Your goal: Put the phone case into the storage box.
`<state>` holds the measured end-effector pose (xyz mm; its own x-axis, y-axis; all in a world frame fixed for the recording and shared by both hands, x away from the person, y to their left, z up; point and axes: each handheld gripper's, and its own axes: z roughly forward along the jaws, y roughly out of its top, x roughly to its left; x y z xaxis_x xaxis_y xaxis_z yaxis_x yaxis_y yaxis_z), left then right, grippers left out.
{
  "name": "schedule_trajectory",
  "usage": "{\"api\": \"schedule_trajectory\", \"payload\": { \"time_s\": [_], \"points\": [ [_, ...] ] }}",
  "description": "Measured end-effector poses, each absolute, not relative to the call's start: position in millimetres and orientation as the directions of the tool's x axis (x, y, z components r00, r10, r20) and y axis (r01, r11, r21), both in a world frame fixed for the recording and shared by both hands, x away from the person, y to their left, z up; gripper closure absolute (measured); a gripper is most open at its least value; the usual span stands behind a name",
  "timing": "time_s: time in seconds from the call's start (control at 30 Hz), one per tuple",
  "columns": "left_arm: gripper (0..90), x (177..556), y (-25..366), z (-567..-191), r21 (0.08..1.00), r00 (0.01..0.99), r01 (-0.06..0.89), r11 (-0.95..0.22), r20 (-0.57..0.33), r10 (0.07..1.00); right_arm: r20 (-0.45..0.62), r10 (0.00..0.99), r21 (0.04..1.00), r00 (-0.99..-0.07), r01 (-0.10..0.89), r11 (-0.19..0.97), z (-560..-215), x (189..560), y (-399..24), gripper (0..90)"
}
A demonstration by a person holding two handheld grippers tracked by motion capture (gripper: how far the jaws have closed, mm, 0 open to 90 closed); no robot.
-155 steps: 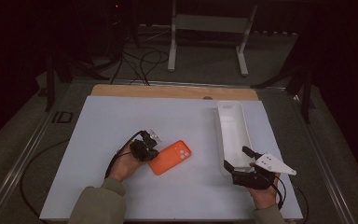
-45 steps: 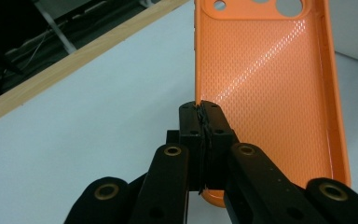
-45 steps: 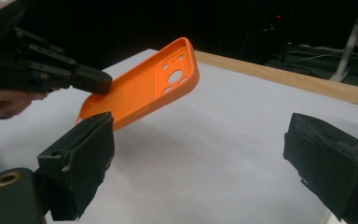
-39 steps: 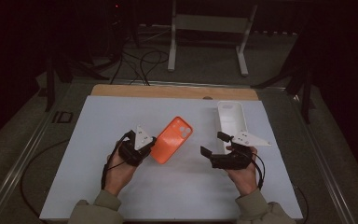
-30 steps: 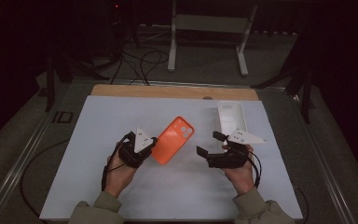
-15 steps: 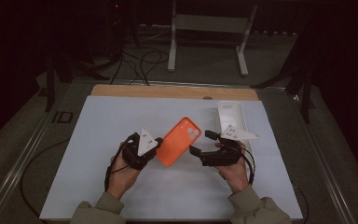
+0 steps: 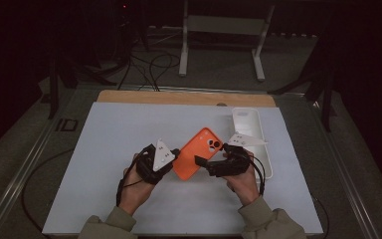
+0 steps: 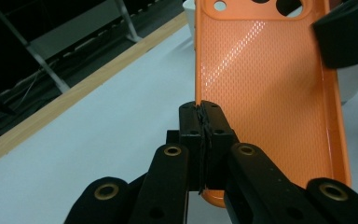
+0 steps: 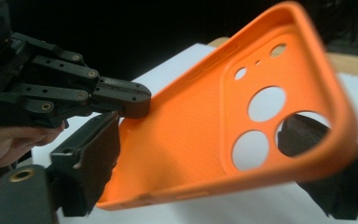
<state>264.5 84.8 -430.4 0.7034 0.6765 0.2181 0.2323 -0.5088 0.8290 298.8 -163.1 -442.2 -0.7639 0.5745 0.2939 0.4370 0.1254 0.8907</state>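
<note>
Jaws of the left gripper (image 8: pixel 204 140) are pinched tight on the long edge of the orange phone case (image 8: pixel 265 88), held above the tabletop (image 7: pixel 129 124). Jaws of the right gripper (image 9: pixel 214 158) have just been closing and straddle the case's width without clearly pressing it. Beyond them lies a white tray (image 7: pixel 248 122).

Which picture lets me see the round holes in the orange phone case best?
The right gripper view. The orange phone case sits close with its open inside facing the camera, so all the round holes show whole. The left gripper view shows its dotted inside with the holes cut off at the top edge. The high view shows it small, holes tiny.
</note>
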Motion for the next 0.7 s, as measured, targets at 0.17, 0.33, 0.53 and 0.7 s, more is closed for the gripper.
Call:
{"api": "schedule_trajectory", "payload": {
  "time_s": [0.17,0.33,0.53,0.7],
  "points": [
    [89.8,260.7,83.7,-429.6,0.837,0.708,0.216,-0.503,0.221,0.671,0.384,0.522,0.859,-0.761,0.502,0.099,-446.3,301.1,-163.5,28.6],
    [89.8,258.2,82.7,-428.6,0.846,0.714,0.209,-0.491,0.212,0.668,0.467,0.489,0.827,-0.737,0.559,0.053,-446.9,303.0,-167.3,45.5],
    [89.7,257.2,82.4,-431.9,0.845,0.716,0.208,-0.492,0.212,0.665,0.481,0.485,0.813,-0.731,0.578,0.066,-446.4,300.9,-168.8,69.0],
    [89.7,257.6,83.7,-434.8,0.845,0.716,0.209,-0.492,0.211,0.665,0.516,0.472,0.792,-0.715,0.608,0.054,-447.1,301.6,-169.3,75.7]
  ]
}}
